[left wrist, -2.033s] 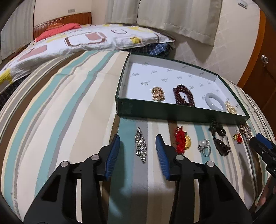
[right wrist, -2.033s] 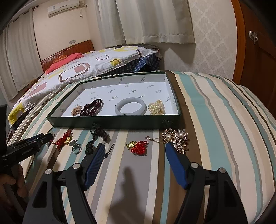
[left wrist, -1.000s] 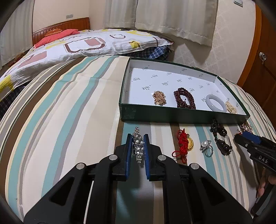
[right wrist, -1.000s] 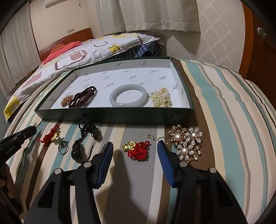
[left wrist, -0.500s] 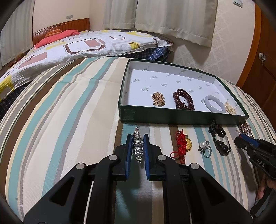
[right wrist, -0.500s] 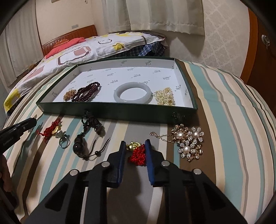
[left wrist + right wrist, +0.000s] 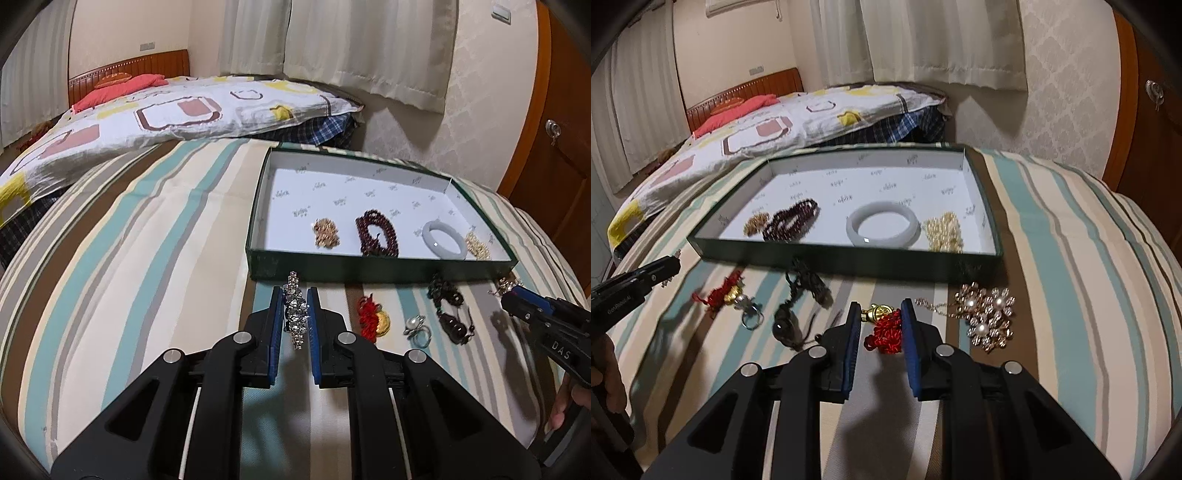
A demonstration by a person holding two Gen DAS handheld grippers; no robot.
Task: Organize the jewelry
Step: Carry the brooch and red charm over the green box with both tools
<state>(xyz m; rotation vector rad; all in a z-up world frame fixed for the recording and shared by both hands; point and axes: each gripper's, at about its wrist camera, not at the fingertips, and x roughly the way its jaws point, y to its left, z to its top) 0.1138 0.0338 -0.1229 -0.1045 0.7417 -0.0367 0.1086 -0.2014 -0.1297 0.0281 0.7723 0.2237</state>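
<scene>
At six o'clock of the green box (image 7: pixel 846 256), my right gripper (image 7: pixel 881 332) has just clenched its jaws on the red knot charm (image 7: pixel 886 330); my left gripper (image 7: pixel 295 317) still grasps the crystal brooch (image 7: pixel 296 314), so both can go into the box.

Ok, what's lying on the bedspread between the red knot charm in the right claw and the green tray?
Nothing: in the right wrist view, only bare striped bedspread separates the red knot charm, gripped in the right claw, from the green tray.

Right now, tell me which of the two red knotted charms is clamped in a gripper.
The red knotted charm with the gold bell, held by the right gripper. The other red charm lies free beside the ring.
</scene>
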